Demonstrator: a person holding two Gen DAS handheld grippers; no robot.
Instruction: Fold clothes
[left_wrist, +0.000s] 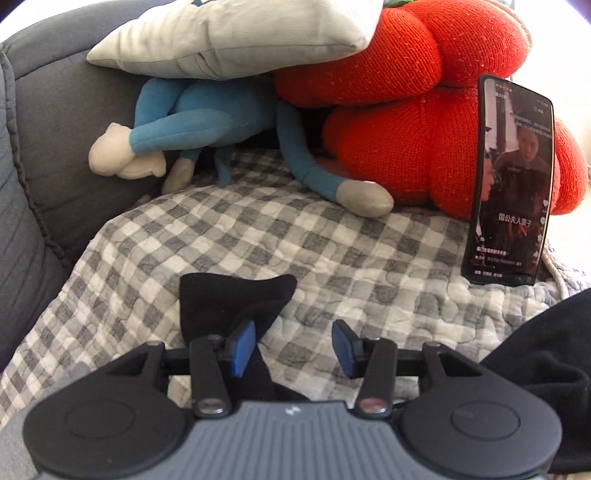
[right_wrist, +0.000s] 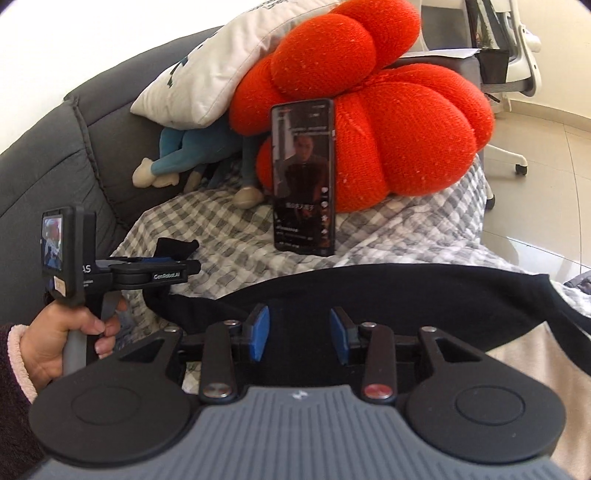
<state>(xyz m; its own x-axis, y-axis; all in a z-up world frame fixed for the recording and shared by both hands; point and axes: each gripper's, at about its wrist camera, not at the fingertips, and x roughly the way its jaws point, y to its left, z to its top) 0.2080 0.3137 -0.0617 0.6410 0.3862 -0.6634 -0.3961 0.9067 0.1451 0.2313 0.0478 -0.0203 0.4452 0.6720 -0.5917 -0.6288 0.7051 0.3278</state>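
On the grey sofa (left_wrist: 33, 122), over the grey-and-white checked quilt (left_wrist: 258, 236), I find the black garment (right_wrist: 388, 291) spread across the near edge, directly ahead of my right tool (right_wrist: 300, 339). That tool stands released: its blue pads (right_wrist: 260, 334) are apart above the black cloth and pinch nothing that I can see.

My left tool (left_wrist: 293, 349) is likewise released, pads spread. A raised corner of the black garment (left_wrist: 236, 295) lies against the left-hand pad (left_wrist: 242, 347); the other pad is clear of it, over bare quilt. From the right wrist view, the left tool (right_wrist: 162, 264) is level above the quilt, with the cloth corner standing up just past its tips, and the left hand (right_wrist: 62, 339) grips the handle.

At the back of the sofa, a phone (right_wrist: 303, 177) with a lit screen leans upright against a red knitted cushion (right_wrist: 388, 122). A blue plush toy (left_wrist: 207, 125) lies beside the cushion, partly under a pale pillow (left_wrist: 236, 33). A white office chair (right_wrist: 517, 48) stands beyond the sofa.
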